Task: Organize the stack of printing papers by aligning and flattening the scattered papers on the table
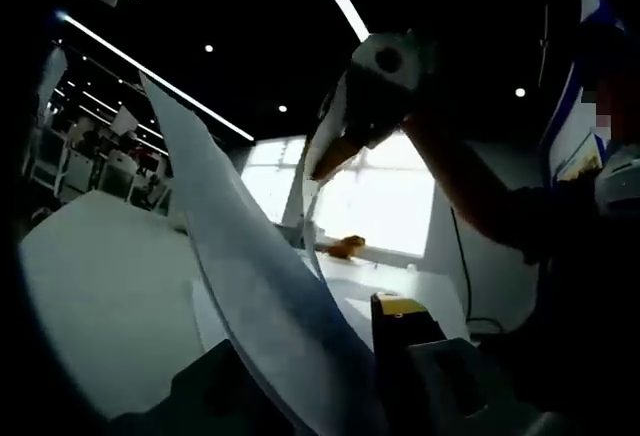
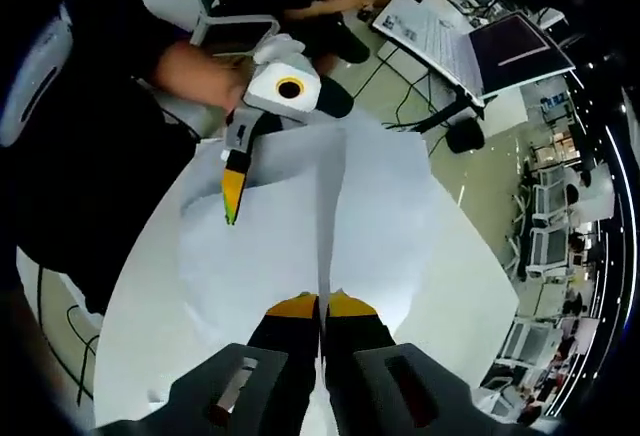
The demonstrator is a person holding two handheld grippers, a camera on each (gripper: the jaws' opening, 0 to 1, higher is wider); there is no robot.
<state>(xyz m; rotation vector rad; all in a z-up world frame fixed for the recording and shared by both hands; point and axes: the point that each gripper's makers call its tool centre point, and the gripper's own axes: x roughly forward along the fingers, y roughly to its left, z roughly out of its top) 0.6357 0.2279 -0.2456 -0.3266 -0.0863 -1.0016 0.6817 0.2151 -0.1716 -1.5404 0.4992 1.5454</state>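
Observation:
The stack of white printing papers (image 1: pixel 235 246) stands on edge above the white table (image 1: pixel 100 296), curving up from the bottom of the left gripper view. My left gripper (image 1: pixel 320 366) is shut on its lower part, one jaw on each side. In the same view the right gripper (image 1: pixel 330 156) pinches the stack's far end. In the right gripper view my right gripper (image 2: pixel 322 306), with yellow fingertips (image 2: pixel 295 308), is shut on the papers' thin edge (image 2: pixel 322 206). The left gripper (image 2: pixel 231 201) grips the stack at its far left, above the table (image 2: pixel 450 286).
A person's hand (image 2: pixel 205 66) and dark sleeve (image 2: pixel 90 156) hold the left gripper. An orange object (image 1: pixel 345 246) lies at the table's far side. Off the table are an open laptop (image 2: pixel 520 46), papers, chairs and seated people.

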